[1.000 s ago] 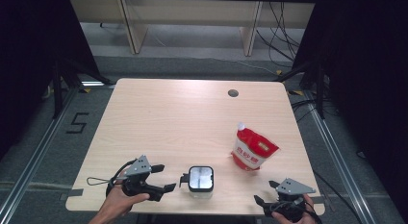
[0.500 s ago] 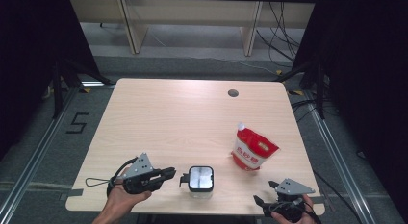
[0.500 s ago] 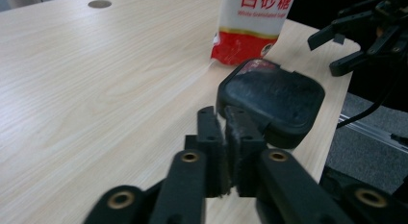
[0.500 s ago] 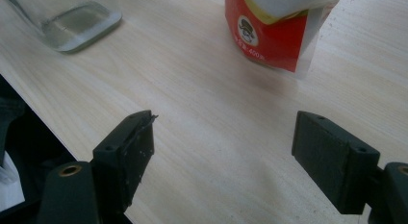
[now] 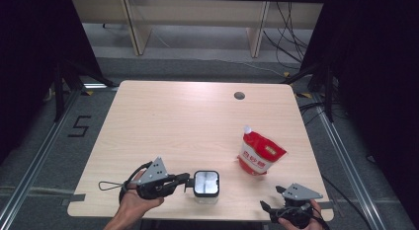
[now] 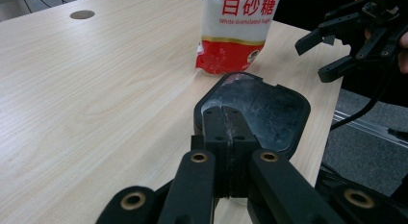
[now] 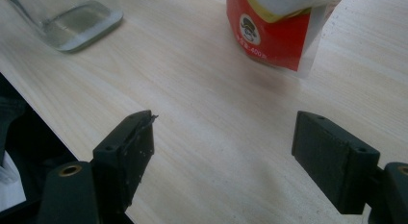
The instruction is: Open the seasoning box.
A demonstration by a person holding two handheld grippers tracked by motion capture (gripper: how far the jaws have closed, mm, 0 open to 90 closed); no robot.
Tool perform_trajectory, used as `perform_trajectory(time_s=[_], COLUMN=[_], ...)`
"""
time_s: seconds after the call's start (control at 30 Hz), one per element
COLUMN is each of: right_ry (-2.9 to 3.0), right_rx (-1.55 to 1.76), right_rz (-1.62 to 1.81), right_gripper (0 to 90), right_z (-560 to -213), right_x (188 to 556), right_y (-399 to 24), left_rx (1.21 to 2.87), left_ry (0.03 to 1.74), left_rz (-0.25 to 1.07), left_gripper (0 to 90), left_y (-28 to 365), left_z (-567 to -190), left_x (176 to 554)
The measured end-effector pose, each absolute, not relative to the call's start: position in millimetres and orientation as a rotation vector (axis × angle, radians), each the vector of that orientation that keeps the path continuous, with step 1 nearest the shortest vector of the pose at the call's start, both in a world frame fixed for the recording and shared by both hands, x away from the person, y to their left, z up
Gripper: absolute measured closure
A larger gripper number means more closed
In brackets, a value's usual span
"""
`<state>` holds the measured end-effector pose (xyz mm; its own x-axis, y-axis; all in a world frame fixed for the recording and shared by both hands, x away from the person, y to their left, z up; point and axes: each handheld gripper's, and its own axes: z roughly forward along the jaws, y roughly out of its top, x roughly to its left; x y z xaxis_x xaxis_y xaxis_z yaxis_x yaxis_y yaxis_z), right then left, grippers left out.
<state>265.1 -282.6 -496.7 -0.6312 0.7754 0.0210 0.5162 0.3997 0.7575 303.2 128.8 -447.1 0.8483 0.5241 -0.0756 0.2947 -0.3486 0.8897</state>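
A square clear container with a black-rimmed lid stands near the table's front edge. My left gripper lies level at the container's left side. Its jaws have just closed and its pads now press together at the lid's near rim, on a small black tab that they mostly hide. A red and white pouch of white granulated sugar stands upright to the right. My right gripper rests at the front right corner, open and holding nothing, and points toward the pouch and the container's glass base.
The light wooden table has a round cable hole at its back right. Metal floor rails run along both sides. In the left gripper view the right gripper hangs beyond the table's edge, past the pouch.
The left gripper's jaws, spread wide a second ago, have shut at the container's left rim, and that hand has crept toward the container. The right hand, pouch and container have stayed put.
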Motion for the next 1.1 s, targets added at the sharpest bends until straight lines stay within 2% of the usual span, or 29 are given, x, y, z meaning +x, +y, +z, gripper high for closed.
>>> perform_trajectory(time_s=[0.57,0.8,0.93,1.1], right_ry=[2.331,2.323,2.329,2.328], right_rx=[1.112,1.135,1.132,1.024], right_rz=[1.080,1.090,1.093,1.158], right_gripper=[23.9,24.5,28.0,39.3], right_z=[-495.6,-494.7,-494.5,-488.5], right_x=[264.2,262.9,262.7,261.8], right_y=[-280.6,-279.2,-278.8,-275.6], left_rx=[1.986,1.958,1.950,1.920], left_ry=[0.571,0.609,0.609,0.636], left_rz=[0.284,0.272,0.266,0.255], left_gripper=[89.2,89.2,89.2,89.2], left_y=[126.1,126.7,127.5,126.8], left_z=[-454.5,-456.9,-457.8,-459.2], left_x=[305.8,304.1,304.4,303.6])
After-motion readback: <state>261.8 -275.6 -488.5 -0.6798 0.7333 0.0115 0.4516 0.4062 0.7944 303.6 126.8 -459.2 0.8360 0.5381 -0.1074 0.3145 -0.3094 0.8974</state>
